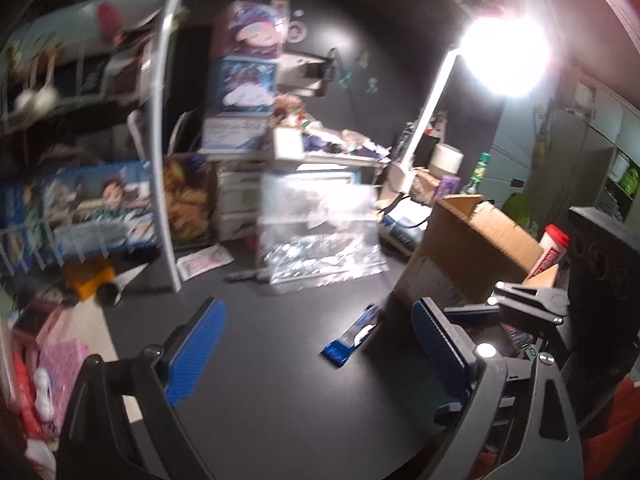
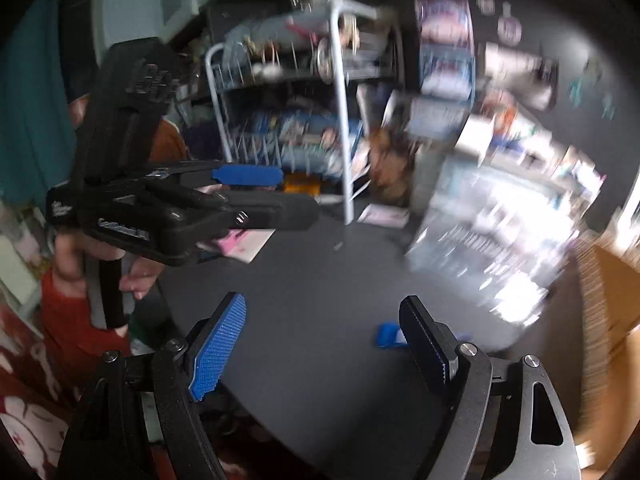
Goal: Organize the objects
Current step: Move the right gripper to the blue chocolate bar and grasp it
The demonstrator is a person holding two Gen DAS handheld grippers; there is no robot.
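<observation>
A small blue packet lies on the dark table between my left gripper's fingers and a little ahead of them. My left gripper is open and empty above the table. The right wrist view shows the same packet, partly hidden behind the right finger. My right gripper is open and empty. The left gripper shows at the left of that view, held in a hand. A clear plastic bag stands mid-table. An open cardboard box stands at the right.
A white wire rack with boxes stands at the left, stacked boxes behind it. A lit desk lamp glares at the back right. A red-capped bottle rises beside the box. Pink items lie at the left edge.
</observation>
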